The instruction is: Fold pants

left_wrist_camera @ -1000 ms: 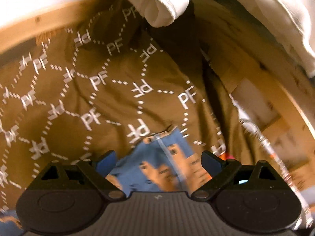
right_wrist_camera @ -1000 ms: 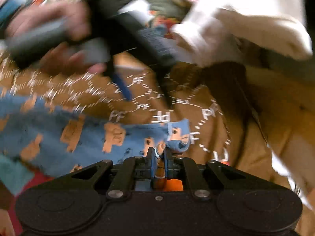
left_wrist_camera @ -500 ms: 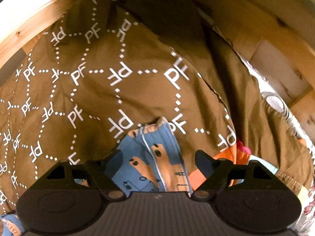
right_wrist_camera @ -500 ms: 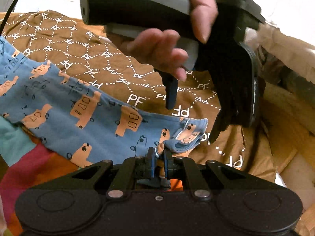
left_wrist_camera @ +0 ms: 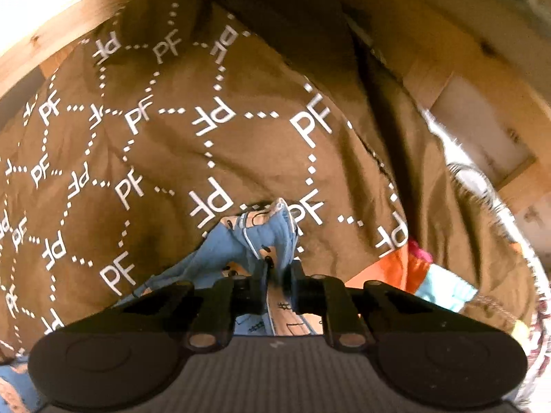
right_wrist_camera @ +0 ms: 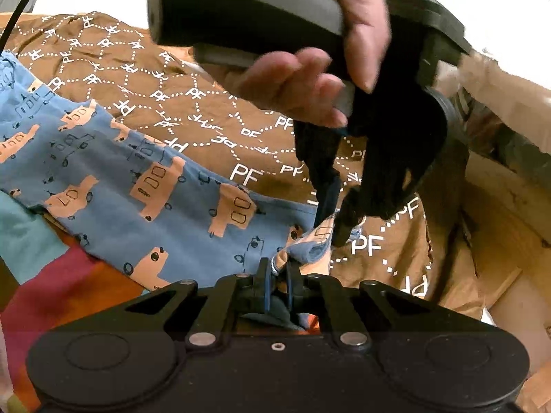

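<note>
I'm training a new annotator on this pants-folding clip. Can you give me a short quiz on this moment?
1. True or false: the left claw is open.
2. What does the right claw grip? A) the brown PF blanket B) the blue pants C) nothing
3. Fill in: the blue pants lie on a brown blanket printed with the letters ____.

Key: 1 false, it is shut on the pants; 2 B; 3 PF.
</note>
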